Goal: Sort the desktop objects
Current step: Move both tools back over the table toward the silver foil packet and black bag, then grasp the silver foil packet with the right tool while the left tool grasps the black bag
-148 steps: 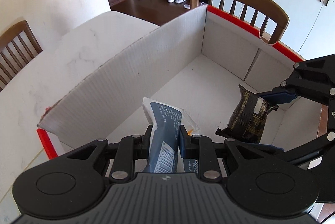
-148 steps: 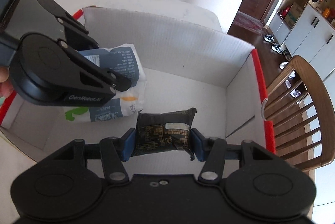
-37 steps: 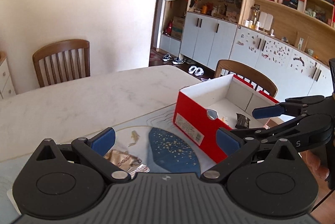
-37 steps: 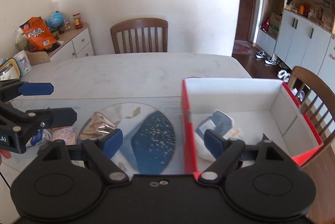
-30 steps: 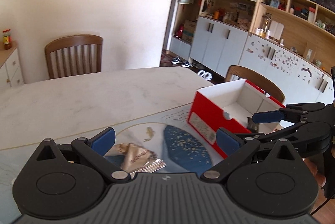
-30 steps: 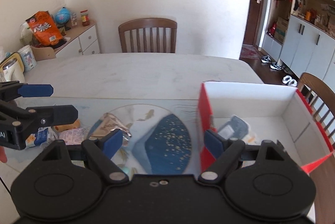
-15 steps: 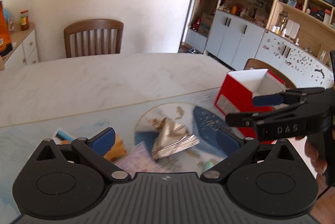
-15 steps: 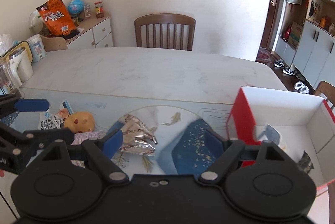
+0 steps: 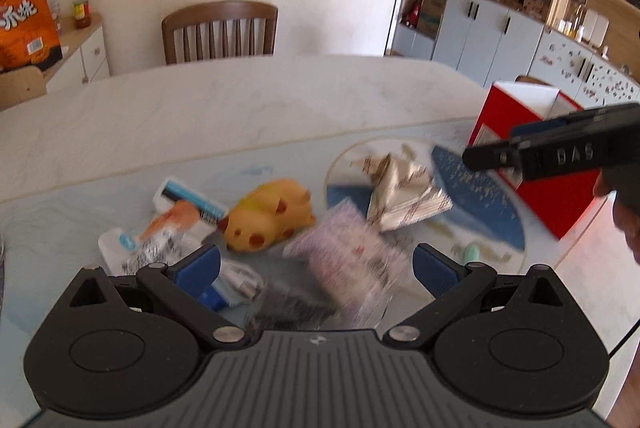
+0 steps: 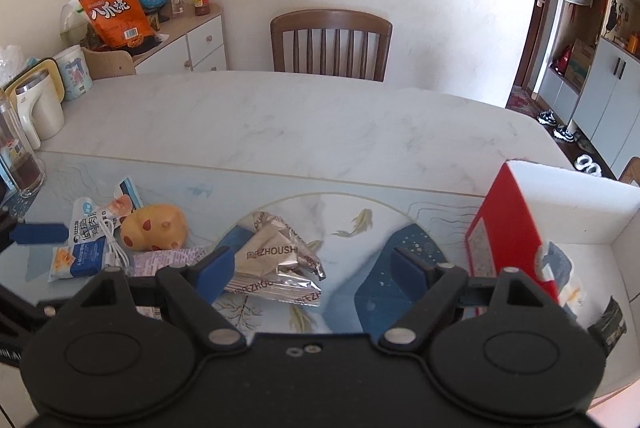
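- the silver packet [image 10: 276, 264] is lying on the mat left of the red box [image 10: 506, 228], now framed by the right gripper [image 10: 308, 270].
- both grippers, left gripper [image 9: 316, 264] too, are spread empty, having dropped packets in the box and swung back: next pickup is coming.

silver packet [image 10: 276, 264]: "ZHOUSHI" | right gripper [image 9: 520, 156] side: "DAS" | orange bag [image 10: 114, 12]: large Chinese characters | white-blue sachet [image 10: 90, 228]: Chinese characters, too small to read
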Demonstrator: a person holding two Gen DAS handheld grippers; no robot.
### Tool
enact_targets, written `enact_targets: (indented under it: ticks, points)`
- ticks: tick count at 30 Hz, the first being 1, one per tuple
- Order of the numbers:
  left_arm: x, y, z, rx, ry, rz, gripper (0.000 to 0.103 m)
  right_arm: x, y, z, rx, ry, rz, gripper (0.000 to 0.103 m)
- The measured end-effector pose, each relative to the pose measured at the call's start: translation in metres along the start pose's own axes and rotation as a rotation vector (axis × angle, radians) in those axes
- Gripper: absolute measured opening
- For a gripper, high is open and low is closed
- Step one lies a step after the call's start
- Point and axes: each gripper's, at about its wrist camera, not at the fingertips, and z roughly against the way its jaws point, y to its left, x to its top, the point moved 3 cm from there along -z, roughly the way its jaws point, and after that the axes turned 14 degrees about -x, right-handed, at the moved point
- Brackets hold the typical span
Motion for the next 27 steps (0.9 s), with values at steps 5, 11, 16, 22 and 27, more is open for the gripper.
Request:
enact_targets:
  ticks: [5, 11, 16, 22, 27]
  points:
    - [-0.012, 0.007, -0.002, 0.005, 0.013, 0.024, 0.103, -0.001, 0.009, -0.008, 0.009, 0.012, 0.011, 0.085]
    - [-0.019, 0.011, -0.006, 0.008, 0.021, 0.005, 0.103, 0.000, 0.016, -0.018, 0.009, 0.026, 0.022, 0.085]
    - [-0.023, 0.021, -0.009, 0.015, 0.027, 0.021, 0.102, -0.001, 0.022, -0.027, 0.010, 0.036, 0.025, 0.085]
    - [-0.029, 0.026, -0.010, 0.013, 0.040, -0.001, 0.096, -0.005, 0.026, -0.037, 0.008, 0.057, 0.023, 0.084]
    - [-0.032, 0.028, -0.013, 0.011, 0.044, -0.011, 0.086, -0.006, 0.031, -0.045, 0.003, 0.067, 0.024, 0.083]
